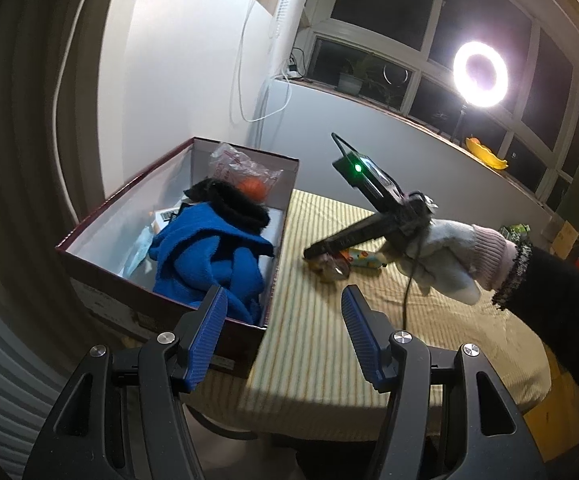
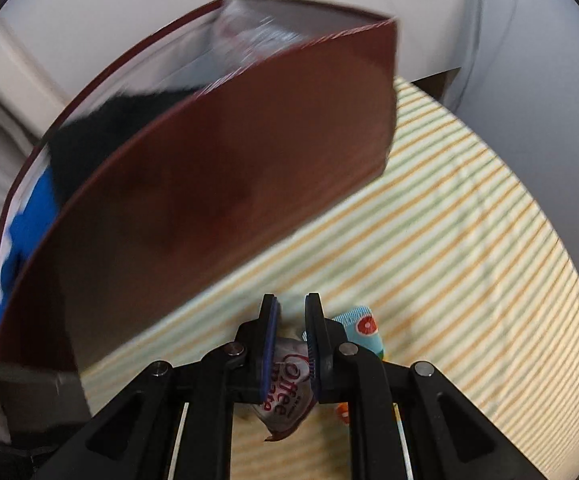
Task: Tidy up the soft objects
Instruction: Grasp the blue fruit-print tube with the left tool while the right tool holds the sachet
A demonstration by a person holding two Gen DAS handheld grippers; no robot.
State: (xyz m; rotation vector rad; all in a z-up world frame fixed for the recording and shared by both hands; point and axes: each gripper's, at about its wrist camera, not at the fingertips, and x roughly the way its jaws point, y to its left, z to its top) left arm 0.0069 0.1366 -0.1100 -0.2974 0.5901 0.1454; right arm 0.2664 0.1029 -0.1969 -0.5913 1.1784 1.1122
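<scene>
A dark red cardboard box [image 1: 89, 236] stands on the striped bed cover [image 1: 321, 344] and holds a blue fleece cloth [image 1: 209, 256], a black fuzzy piece [image 1: 233, 200] and a clear bag with something orange [image 1: 245, 176]. My left gripper [image 1: 281, 308] is open and empty, above the box's near right corner. My right gripper [image 2: 291, 340] is low over the cover beside the box [image 2: 217, 184], its jaws closed on a white coffee-mate packet [image 2: 287, 398]. A light blue patterned sock [image 2: 363, 326] lies just right of it. In the left wrist view the right gripper [image 1: 325, 252] rests on these items.
A gloved hand [image 1: 449, 256] holds the right gripper, its cable hanging down. A white wall rises behind the box. A window sill with potted plants [image 1: 353, 80], a bright ring light [image 1: 480, 74] and a yellow object [image 1: 485, 154] lies at the back.
</scene>
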